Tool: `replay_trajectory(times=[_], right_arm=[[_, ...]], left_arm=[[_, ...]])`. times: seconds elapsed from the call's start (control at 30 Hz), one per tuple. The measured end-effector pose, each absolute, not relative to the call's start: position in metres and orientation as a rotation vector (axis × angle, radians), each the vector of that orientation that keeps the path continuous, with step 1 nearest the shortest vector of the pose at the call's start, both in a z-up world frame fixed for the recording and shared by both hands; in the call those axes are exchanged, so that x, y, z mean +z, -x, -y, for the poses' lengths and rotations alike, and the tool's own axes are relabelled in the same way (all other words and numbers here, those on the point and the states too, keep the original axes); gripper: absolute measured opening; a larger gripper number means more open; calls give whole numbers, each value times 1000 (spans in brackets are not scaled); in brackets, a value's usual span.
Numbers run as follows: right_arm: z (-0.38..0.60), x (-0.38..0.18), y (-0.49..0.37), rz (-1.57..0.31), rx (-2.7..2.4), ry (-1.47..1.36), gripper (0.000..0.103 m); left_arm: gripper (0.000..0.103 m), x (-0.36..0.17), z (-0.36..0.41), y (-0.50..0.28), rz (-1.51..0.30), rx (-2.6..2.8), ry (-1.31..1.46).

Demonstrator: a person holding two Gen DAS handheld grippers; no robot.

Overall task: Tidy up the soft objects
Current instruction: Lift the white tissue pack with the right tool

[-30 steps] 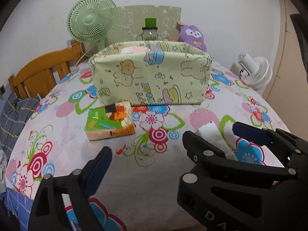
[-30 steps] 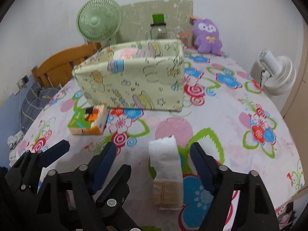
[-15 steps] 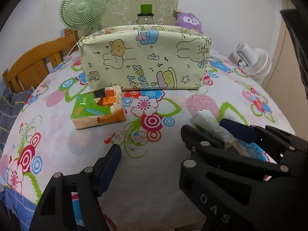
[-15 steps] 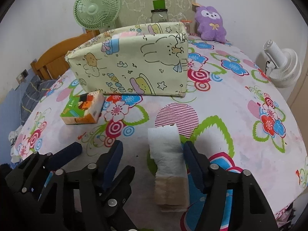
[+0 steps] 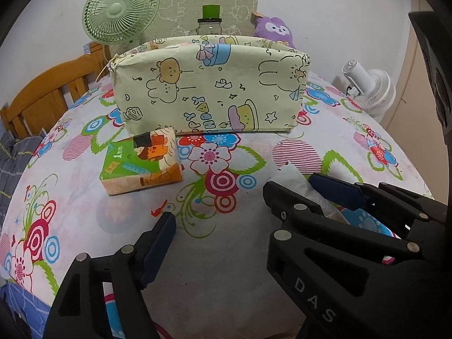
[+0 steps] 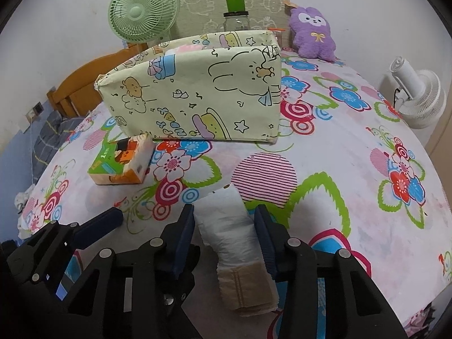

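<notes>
Near the front edge of the tabletop [image 6: 353,147], which carries a floral cloth, lies a folded white pad [image 6: 234,226] with a beige band at its near end. The right gripper [image 6: 226,226] straddles this pad: its fingers [image 6: 185,234] have just been closing and now stand against the pad's two long sides, pinching it lightly while it rests on the cloth. The left gripper [image 5: 223,226] sits just beside it, toward the left edge, fingers [image 5: 158,243] spread with only bare cloth between them; their gap has narrowed a little.

Further back, at the middle of the tabletop, stands an open fabric storage box [image 6: 197,96] printed with cartoon animals. A small tissue pack [image 6: 121,161] in green and orange wrap lies touching the box's front left corner. Along the far edge stand a green desk fan [image 6: 141,11], a glass jar [image 6: 236,17] with a green lid, and a purple plush toy [image 6: 310,34]. A white fan [image 6: 418,99] stands off the right edge.
</notes>
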State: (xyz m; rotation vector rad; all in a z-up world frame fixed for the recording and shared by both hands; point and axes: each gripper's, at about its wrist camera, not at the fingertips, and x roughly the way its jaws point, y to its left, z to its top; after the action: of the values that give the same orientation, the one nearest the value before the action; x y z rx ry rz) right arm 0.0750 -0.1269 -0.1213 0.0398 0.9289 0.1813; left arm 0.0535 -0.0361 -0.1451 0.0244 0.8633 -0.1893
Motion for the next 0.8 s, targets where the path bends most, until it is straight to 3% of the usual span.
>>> replay_trajectory(times=[0.07,0.13,0.8], right_arm=[[126,-121,-76,-928,183,-41,45],[124,-122,-77,-927,170,-37,36],[99,-109,-104,-903,203,-43,34]], left_arm=[[83,-145,34,-56,-874,-177,-25],[87,-145,31,-57,-874,-154,-26],[92,-137,-11,-81,-848,-17,44]])
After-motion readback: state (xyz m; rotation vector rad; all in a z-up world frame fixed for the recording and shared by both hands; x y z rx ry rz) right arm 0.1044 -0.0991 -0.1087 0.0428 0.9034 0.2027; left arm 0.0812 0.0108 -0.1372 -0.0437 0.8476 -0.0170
